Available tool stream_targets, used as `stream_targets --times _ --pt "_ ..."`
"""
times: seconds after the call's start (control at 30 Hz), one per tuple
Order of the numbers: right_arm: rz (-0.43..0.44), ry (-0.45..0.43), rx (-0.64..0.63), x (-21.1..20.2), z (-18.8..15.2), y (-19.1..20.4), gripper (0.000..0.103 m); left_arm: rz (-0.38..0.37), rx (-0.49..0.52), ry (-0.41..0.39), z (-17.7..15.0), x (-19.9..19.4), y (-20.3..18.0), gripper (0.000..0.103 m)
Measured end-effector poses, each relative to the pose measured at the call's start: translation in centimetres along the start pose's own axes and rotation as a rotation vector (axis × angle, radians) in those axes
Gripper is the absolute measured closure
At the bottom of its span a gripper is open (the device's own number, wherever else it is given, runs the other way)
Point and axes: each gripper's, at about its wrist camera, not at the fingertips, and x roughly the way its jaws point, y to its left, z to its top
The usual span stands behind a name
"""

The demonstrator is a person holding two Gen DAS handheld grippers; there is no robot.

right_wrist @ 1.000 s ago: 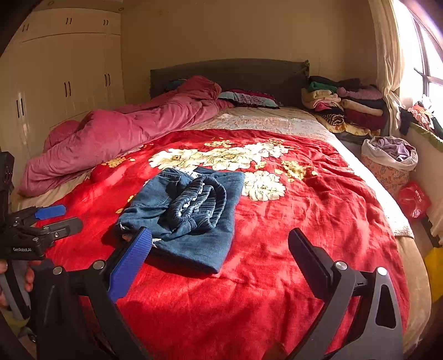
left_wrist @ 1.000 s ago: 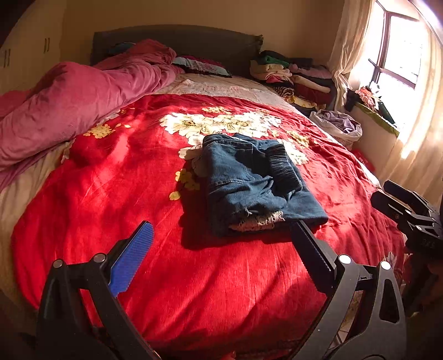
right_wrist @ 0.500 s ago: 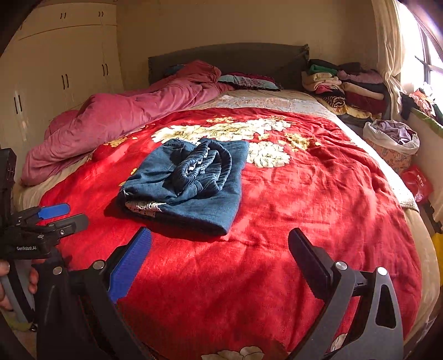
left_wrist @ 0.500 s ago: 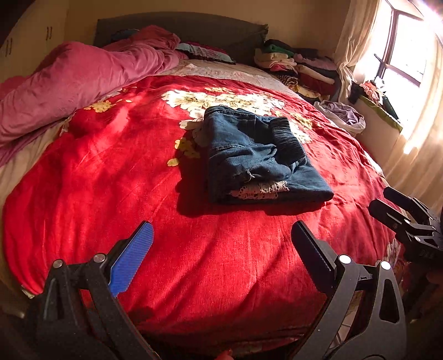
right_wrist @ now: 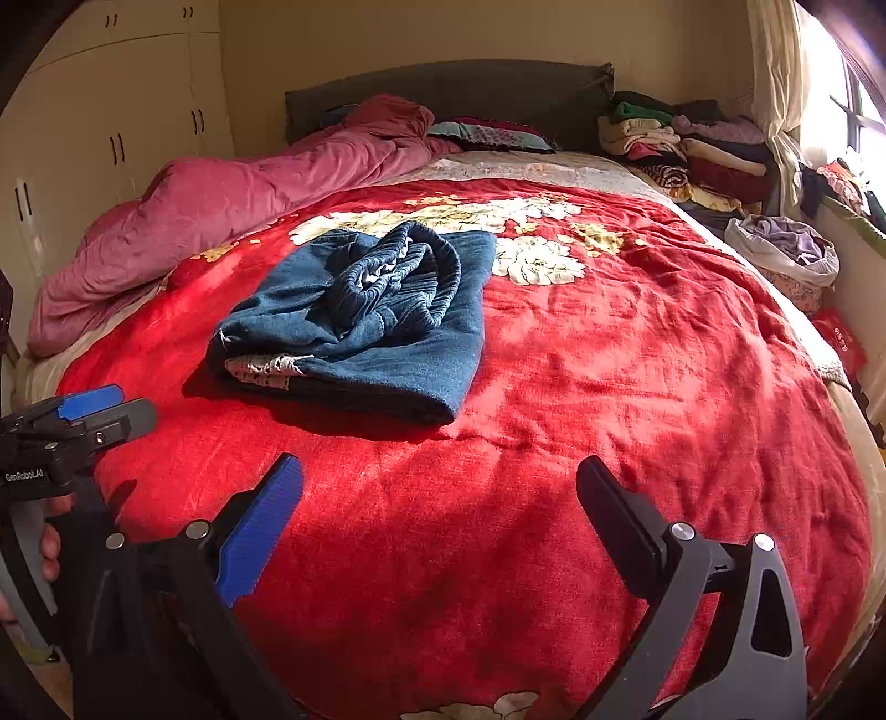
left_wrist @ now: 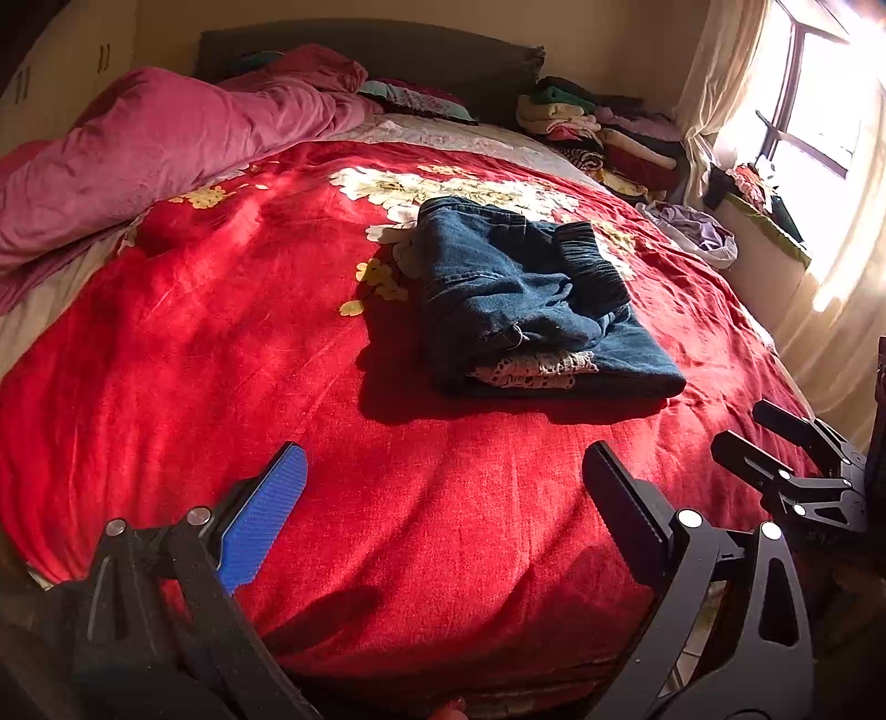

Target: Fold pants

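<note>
Starting at the left of the left wrist view, a pink quilt [left_wrist: 166,138] lies bunched along the upper left of the frame, on the bed beside a red blanket [left_wrist: 194,360] with a pale flower print. At the lower edge, the left gripper [left_wrist: 443,476] hangs over the near end of the blanket with its jaws spread wide and nothing between them. The pants [left_wrist: 526,299], blue denim, lie folded into a compact stack at centre frame, resting on the blanket, well apart from both tools. A pale lace-like edge shows at the near side of the stack. A pile of folded clothes [left_wrist: 598,133] sits in the upper right, by the headboard [left_wrist: 360,50]. A bag of laundry [left_wrist: 698,235] stands to the right of the bed, under the window [left_wrist: 819,111]. The right gripper [left_wrist: 769,437] appears at the right edge, jaws apart and holding nothing.

In the right wrist view, a wardrobe [right_wrist: 111,127] fills the upper left. The pants sit left of centre, beyond the spread, unloaded jaws.
</note>
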Motion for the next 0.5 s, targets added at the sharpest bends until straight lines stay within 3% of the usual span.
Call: stream_targets --times 0.5 --pt "0.009 -0.001 0.008 0.0 0.26 0.03 0.005 0.008 -0.003 0.002 -0.07 0.05 0.06 0.01"
